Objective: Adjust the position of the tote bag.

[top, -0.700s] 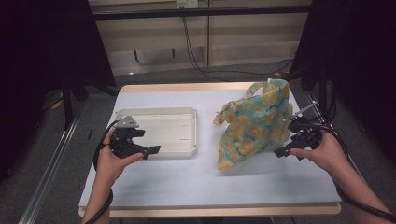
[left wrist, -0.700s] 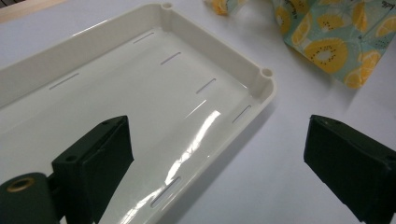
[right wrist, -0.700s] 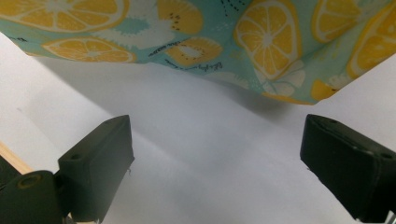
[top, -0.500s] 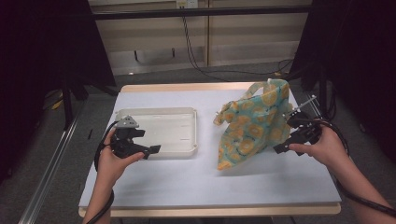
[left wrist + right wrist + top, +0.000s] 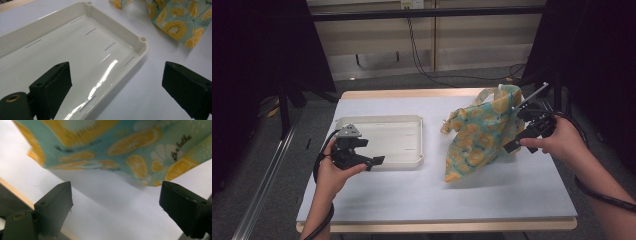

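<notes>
1. Two grippers are in hand above the white desk [image 5: 422,200], one at each side of the high view.
2. Left gripper [image 5: 362,157]: its fingers [image 5: 53,85] stand wide apart with nothing between them. It hovers at the near left corner of the cream tray [image 5: 412,160], pointing across it toward the bag.
3. In the left gripper view, the tray [image 5: 120,32] lies flat on the desk with narrow slots in its floor, and one finger hangs over its inside while the other hangs over bare desk beside the rim.
4. Right gripper [image 5: 524,132]: its fingers [image 5: 56,205] are also spread wide and grip nothing. It sits just beside the right edge of the fruit-print bag [image 5: 479,135].
5. The bag, teal with orange and kiwi slices, stands slumped on the right half of the desk, well apart from the tray, with its handles [image 5: 504,92] up at the far end.
6. In the right gripper view, the bag [image 5: 120,147] fills the upper part, close ahead of the open fingers; whether they touch it cannot be told.
</notes>
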`<state>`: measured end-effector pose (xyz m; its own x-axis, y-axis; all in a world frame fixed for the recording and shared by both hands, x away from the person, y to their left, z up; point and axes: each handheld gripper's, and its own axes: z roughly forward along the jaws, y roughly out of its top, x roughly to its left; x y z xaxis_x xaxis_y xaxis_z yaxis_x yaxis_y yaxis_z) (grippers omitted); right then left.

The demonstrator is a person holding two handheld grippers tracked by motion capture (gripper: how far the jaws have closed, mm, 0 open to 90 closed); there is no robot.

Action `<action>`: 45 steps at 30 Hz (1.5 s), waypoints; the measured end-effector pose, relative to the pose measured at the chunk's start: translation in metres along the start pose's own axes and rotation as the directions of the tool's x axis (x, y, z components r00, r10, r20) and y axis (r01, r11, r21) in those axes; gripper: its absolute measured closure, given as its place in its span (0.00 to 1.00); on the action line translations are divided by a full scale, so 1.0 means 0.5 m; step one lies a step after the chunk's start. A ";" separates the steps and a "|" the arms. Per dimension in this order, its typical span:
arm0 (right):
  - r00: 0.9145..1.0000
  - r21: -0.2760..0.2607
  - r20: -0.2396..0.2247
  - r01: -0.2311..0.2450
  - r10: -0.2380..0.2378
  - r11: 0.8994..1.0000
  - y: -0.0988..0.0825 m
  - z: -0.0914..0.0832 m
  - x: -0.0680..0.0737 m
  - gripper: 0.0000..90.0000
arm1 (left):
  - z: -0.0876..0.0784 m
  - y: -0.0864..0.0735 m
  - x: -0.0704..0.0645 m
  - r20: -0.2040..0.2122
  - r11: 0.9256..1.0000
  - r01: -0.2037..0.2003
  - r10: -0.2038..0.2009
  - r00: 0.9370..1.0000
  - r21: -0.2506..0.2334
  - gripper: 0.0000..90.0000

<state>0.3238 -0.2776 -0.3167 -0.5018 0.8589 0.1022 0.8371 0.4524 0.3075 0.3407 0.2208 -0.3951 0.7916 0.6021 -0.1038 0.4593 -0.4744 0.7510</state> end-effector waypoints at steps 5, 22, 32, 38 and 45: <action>1.000 0.013 -0.002 -0.012 0.012 1.000 0.024 -0.029 0.001 0.13 | 0.004 0.005 -0.001 0.006 1.000 0.002 -0.002 1.000 -0.006 0.10; 0.997 0.039 0.005 -0.077 0.077 0.996 0.080 -0.105 -0.006 0.14 | 0.014 0.005 -0.006 -0.010 1.000 -0.010 0.010 1.000 0.016 0.11; 0.993 0.032 0.001 -0.120 0.120 0.992 0.113 -0.140 -0.003 0.17 | 0.015 0.007 -0.008 -0.012 1.000 -0.012 0.012 1.000 0.015 0.11; 0.985 0.005 0.013 -0.172 0.172 0.985 0.137 -0.162 0.000 0.17 | 0.016 0.007 -0.008 -0.006 1.000 -0.010 0.010 1.000 0.007 0.11; 0.976 -0.020 0.040 -0.214 0.214 0.977 0.161 -0.166 0.005 0.17 | 0.015 0.008 -0.009 -0.021 0.999 -0.021 0.022 1.000 0.029 0.11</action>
<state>0.3718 -0.2591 -0.2131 -0.3018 0.9447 0.1281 0.9203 0.2536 0.2979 0.3421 0.2117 -0.3964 0.7930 0.6047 -0.0739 0.4537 -0.5053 0.7341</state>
